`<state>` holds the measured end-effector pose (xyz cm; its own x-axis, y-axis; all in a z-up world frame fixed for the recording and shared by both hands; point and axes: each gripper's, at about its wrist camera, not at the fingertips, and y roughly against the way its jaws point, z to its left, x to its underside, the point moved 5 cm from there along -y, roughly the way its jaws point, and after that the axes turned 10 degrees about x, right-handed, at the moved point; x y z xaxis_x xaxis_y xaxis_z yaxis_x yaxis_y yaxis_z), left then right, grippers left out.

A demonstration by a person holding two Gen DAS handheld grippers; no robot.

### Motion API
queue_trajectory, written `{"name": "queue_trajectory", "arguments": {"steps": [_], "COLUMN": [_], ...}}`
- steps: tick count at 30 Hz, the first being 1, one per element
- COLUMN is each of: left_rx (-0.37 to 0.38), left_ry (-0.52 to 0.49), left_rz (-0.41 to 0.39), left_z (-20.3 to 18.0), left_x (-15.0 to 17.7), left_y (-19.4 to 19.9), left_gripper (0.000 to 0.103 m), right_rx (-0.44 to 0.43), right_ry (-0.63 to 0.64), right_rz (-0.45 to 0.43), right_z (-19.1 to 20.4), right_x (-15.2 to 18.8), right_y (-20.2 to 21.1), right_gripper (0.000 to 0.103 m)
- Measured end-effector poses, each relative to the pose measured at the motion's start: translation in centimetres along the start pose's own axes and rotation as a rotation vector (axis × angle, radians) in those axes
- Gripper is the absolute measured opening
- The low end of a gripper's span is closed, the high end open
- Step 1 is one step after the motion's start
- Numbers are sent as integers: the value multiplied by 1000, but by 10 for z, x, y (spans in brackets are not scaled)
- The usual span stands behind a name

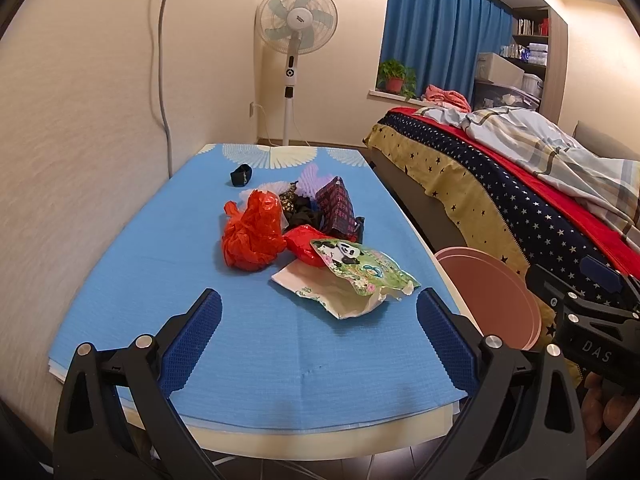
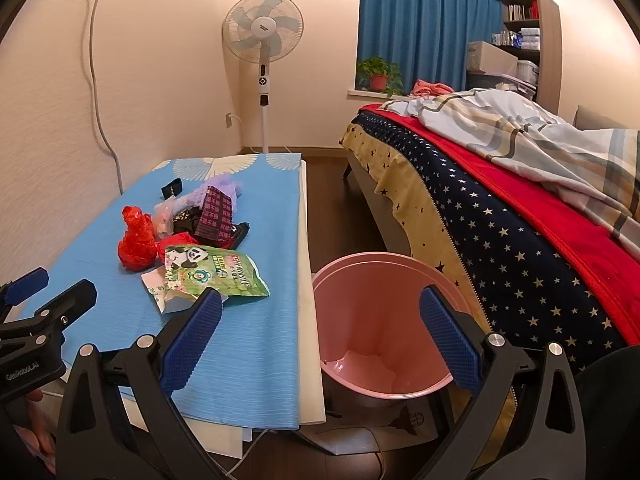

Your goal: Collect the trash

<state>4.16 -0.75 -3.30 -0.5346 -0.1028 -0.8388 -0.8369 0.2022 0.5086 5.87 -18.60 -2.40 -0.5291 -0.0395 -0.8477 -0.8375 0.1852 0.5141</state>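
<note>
A pile of trash lies mid-table on the blue cloth (image 1: 140, 280): a crumpled red plastic bag (image 1: 252, 232), a green panda snack packet (image 1: 360, 268) on a white wrapper (image 1: 320, 292), a dark patterned box (image 1: 336, 208), black scraps and purple foam netting (image 1: 316, 178). My left gripper (image 1: 318, 340) is open and empty, above the table's near end, short of the pile. My right gripper (image 2: 320, 340) is open and empty, above the pink bin (image 2: 376, 320) beside the table's right edge. The red bag (image 2: 136, 244), panda packet (image 2: 212, 272) and box (image 2: 216, 216) show left of it.
A small black item (image 1: 240, 175) lies alone at the table's far end. A bed (image 2: 500, 208) with star-patterned cover stands right of the bin. A standing fan (image 1: 294, 52) stands behind the table. A wall runs along the table's left side. Cables and a plug lie on the floor (image 2: 408, 420).
</note>
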Motion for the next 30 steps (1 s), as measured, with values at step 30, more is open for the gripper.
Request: {"name": "queue_trajectory", "arguments": {"steps": [30], "left_rx": [0], "left_ry": [13], "left_rz": [2], "left_z": [2], "left_x": [-1], "left_y": [-1], "left_gripper": [91], "right_rx": [-38], "right_ry": [-6], "right_rz": [5], "right_z": [10], "right_x": [-1], "right_y": [0], "right_gripper": [84]}}
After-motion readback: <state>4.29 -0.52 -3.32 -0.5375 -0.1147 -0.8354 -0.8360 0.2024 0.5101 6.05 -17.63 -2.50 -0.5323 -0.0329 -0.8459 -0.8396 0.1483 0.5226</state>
